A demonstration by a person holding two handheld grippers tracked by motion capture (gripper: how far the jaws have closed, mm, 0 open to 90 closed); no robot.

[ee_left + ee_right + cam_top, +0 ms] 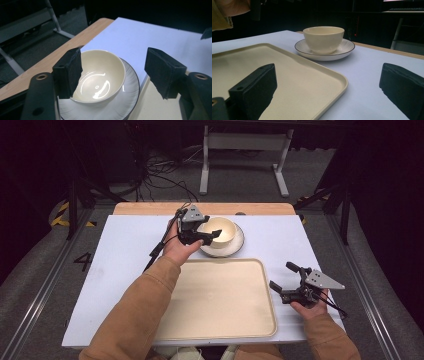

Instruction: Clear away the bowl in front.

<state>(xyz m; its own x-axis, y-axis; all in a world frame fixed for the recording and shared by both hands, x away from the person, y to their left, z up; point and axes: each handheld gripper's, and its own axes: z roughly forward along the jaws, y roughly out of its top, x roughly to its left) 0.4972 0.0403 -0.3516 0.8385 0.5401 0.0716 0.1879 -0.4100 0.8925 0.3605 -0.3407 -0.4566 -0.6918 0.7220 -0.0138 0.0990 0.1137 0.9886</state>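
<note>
A: Bowl (220, 231) seated upright on a saucer (236, 244), just beyond the far edge of the tray (220, 300), on the white table (125, 255). Left gripper (209, 236) at the bowl's left side, jaws spread wide and clamped on nothing.

B: Closer detail from the left gripper view: one jaw over the bowl's (100, 77) near rim, the other out past the saucer (125, 100), toward the tray. Contact with the rim hard to judge.

A: Right gripper (283, 282) well apart from the bowl, just off the tray's right edge, jaws likewise wide apart and holding nothing.

B: Advice for the grasp: one jaw inside the bowl wall, one outside, closing squarely across the rim. Firm pressure needed, glazed surface probably slippery. Straight lift, clear of the saucer, to avoid dragging it along.

A: Tray surface bare, likely landing spot; level carry and a gentle set-down recommended.
</note>
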